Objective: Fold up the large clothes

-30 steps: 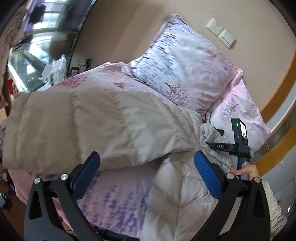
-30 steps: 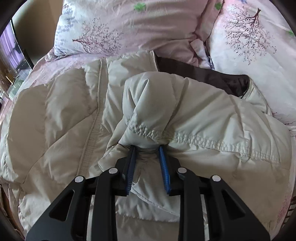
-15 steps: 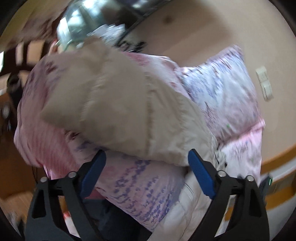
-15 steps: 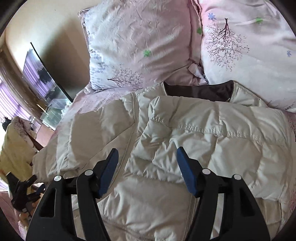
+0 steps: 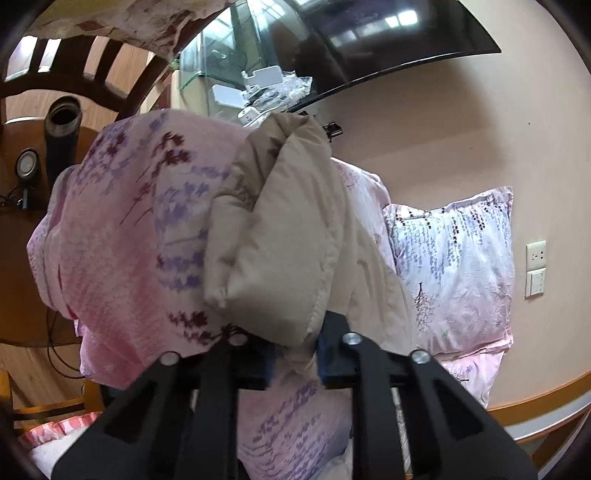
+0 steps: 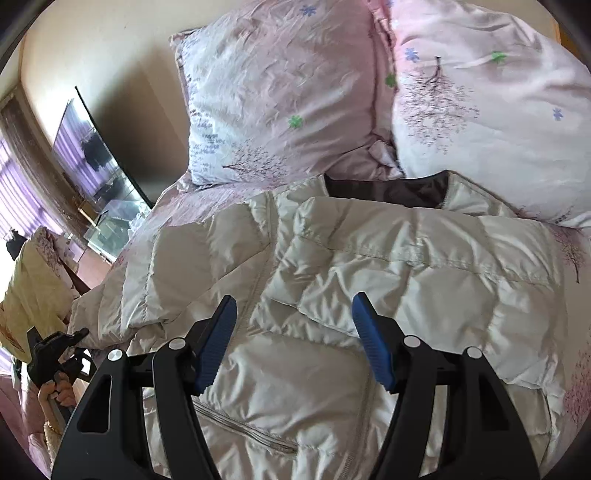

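Bed [image 6: 207, 199]: pink floral cover, fills most of both views. Two pillows [image 6: 280, 96] stand at its head against the wall, side by side and touching.

Jacket [image 6: 369, 295]: cream quilted puffer, lies on the bed just below the pillows, collar toward them with the dark lining showing. One sleeve [image 6: 424, 236] is folded across the chest. The other sleeve [image 5: 280, 236] runs out over the bed's left edge and is lifted off the cover; in the left wrist view its tan cuff end stands up in front of the pink cover.

TV [image 5: 388, 33]: dark screen on the wall, at the top of the left wrist view, above a glass stand with small white items.

My left tool [image 5: 295, 363]: its blue pads are drawn in narrow and clamp the cuff end of the raised sleeve; fabric bulges out above the pads. From the right wrist view I see my left hand [image 6: 61, 387] on its grip at the bed's edge.

My right tool [image 6: 295, 343]: spread wide, nothing between the pads, hanging above the jacket's front near the zip line; I cannot tell if the pads touch the fabric.
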